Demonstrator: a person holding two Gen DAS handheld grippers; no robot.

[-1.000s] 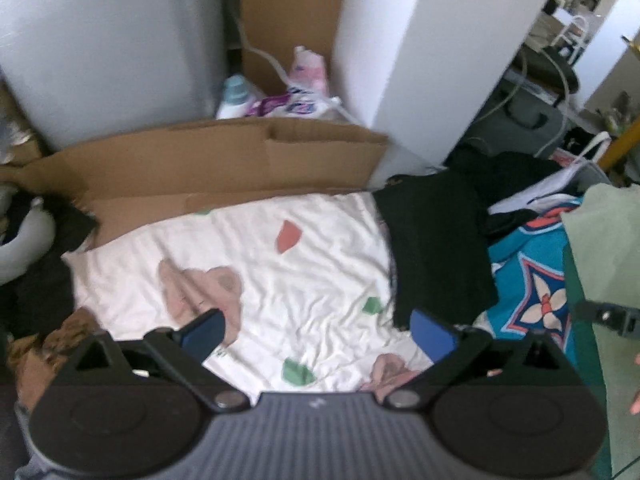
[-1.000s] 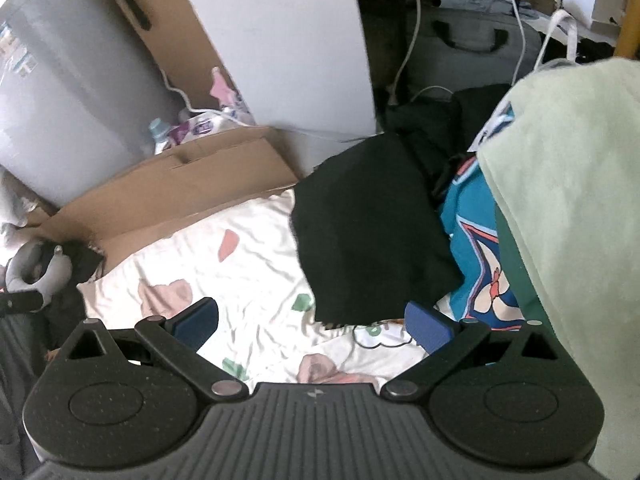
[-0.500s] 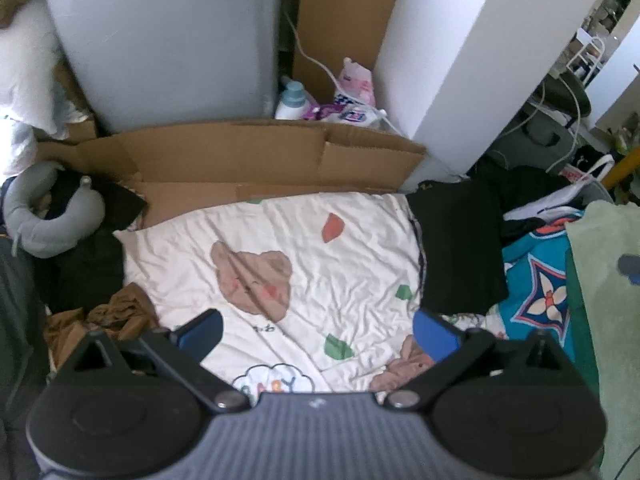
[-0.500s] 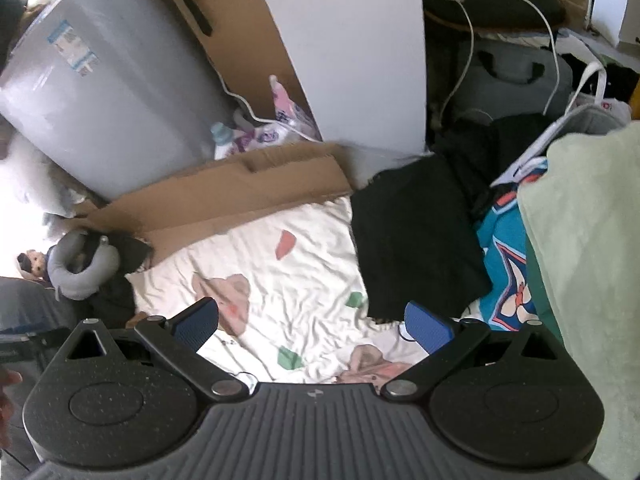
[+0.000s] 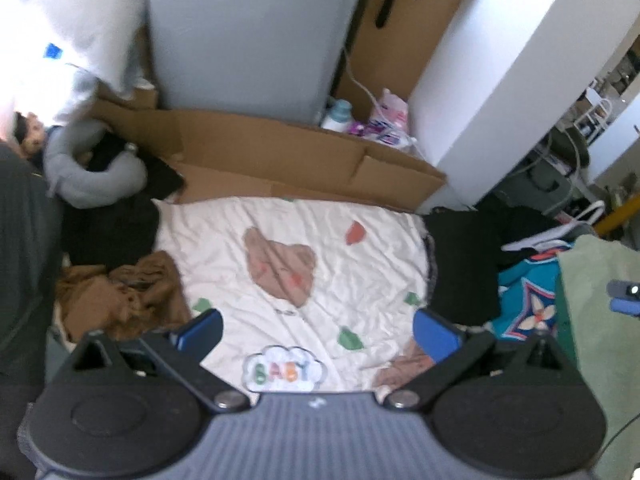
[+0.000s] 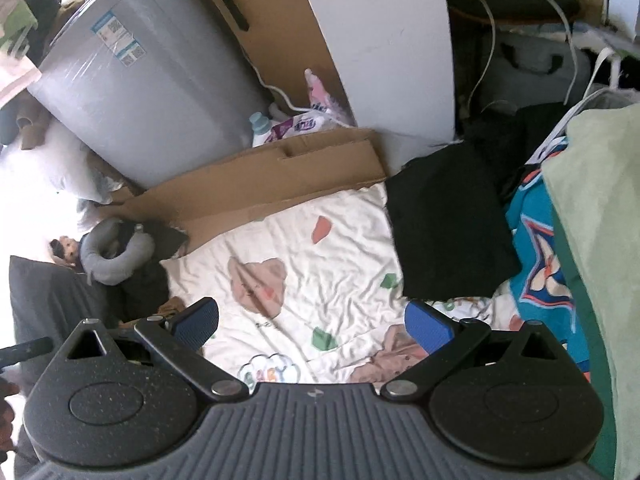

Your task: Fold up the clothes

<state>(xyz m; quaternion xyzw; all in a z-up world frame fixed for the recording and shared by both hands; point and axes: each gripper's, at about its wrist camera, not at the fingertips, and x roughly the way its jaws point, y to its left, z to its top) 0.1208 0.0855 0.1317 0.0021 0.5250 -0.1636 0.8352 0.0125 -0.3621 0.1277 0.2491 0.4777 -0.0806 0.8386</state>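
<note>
both held above a white printed sheet (image 5: 288, 240), nothing in them. left hand-held gripper (image 5: 318, 330) fingers spread wide, empty; right hand-held gripper (image 6: 312, 326) also wide, empty. clothes: black garment (image 6: 444, 224) flat at right of sheet, teal patterned cloth (image 6: 540, 264) just right of it, pale green cloth (image 6: 600, 240) at right frame edge, brown garment (image 5: 120, 292) crumpled at left of sheet. cardboard (image 5: 280, 152) behind sheet, grey appliance (image 5: 240, 28) top centre.

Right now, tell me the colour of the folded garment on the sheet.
Black; clearest in the right wrist view.
</note>
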